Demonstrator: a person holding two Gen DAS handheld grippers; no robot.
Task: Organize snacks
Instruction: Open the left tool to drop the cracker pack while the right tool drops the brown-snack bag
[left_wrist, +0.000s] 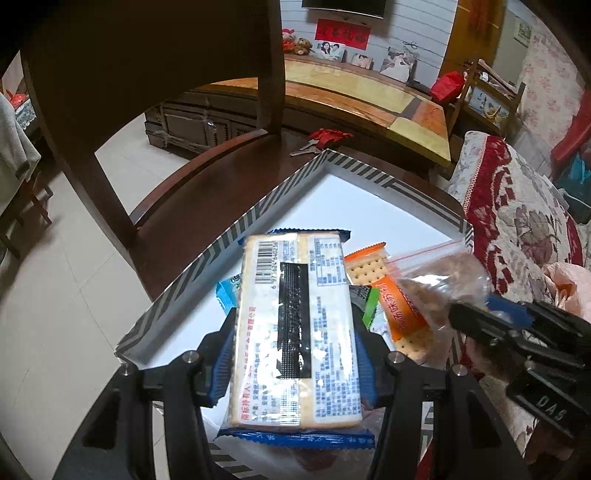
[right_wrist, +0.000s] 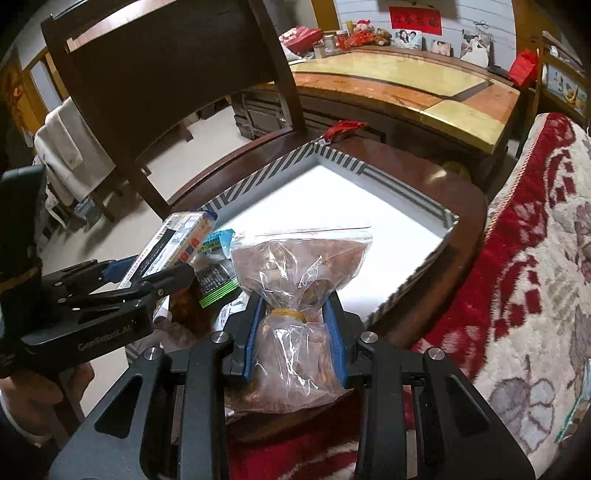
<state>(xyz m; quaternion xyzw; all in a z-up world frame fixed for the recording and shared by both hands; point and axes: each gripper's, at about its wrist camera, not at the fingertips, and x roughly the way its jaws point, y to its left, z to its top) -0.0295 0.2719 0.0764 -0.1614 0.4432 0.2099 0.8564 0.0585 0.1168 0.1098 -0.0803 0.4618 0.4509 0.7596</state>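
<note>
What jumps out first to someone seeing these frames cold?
Front and centre in the left wrist view, the left hand-held gripper clamps a blue-edged cracker pack with its barcode side up. The right hand-held gripper pinches a clear zip bag of brown snacks. Both hang over a white tray with a striped rim on a dark wooden chair.

A dark wooden chair (right_wrist: 177, 74) stands at the far side of the round wooden counter (right_wrist: 443, 184), its back tall against the pale tiled floor (left_wrist: 55, 295). Beyond it runs a long low cabinet (left_wrist: 369, 99) with a glossy orange-and-yellow top — framed photos (left_wrist: 399, 61) lean against the wall there, beside stuffed toys (left_wrist: 295, 42) and a red banner (left_wrist: 341, 33). To the right lies a floral blanket (right_wrist: 535, 258), red and cream. A red tassel with keys (left_wrist: 321, 138) rests on the counter.
</note>
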